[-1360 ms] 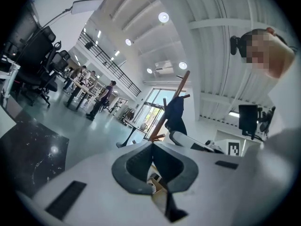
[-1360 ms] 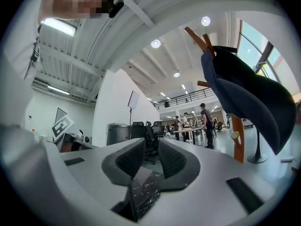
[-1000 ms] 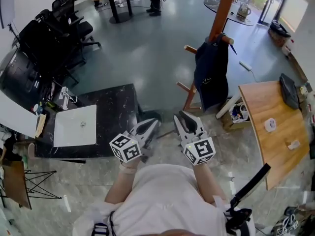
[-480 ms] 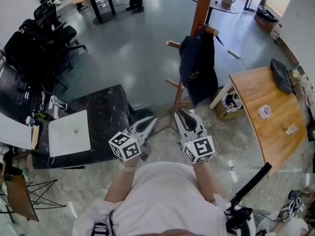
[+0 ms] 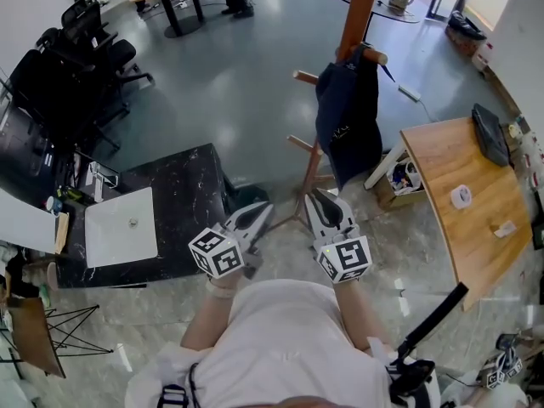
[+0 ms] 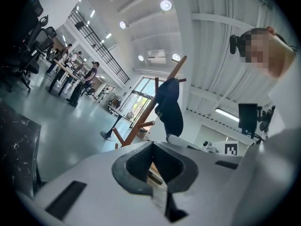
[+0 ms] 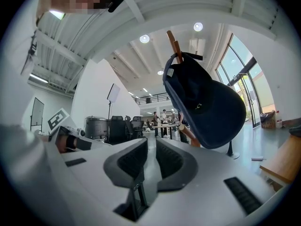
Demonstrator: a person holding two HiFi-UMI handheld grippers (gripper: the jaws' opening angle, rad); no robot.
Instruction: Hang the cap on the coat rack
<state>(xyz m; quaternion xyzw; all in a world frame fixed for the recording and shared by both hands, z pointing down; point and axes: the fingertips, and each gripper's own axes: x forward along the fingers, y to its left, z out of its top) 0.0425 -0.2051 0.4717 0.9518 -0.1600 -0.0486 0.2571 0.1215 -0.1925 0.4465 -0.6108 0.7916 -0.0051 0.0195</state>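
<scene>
A dark navy cap (image 5: 348, 117) hangs from an upper peg of the wooden coat rack (image 5: 360, 11), free of both grippers. In the right gripper view the cap (image 7: 207, 102) hangs just ahead, above and to the right of the jaws. From the left gripper view the cap (image 6: 170, 108) shows further off on the slanted rack (image 6: 143, 119). My left gripper (image 5: 259, 213) and right gripper (image 5: 325, 202) are held side by side close to my body, short of the rack's base. Both are shut with nothing between the jaws.
A black marble table (image 5: 187, 189) with a white board on it stands at the left. A wooden table (image 5: 450, 198) with a black bag (image 5: 491, 134) is at the right, a box of items (image 5: 398, 179) beside it. Office chairs (image 5: 72, 66) line the far left.
The head view has shifted, so the rack and cap sit a little further left in the picture. Both grippers stay side by side before my body, empty.
</scene>
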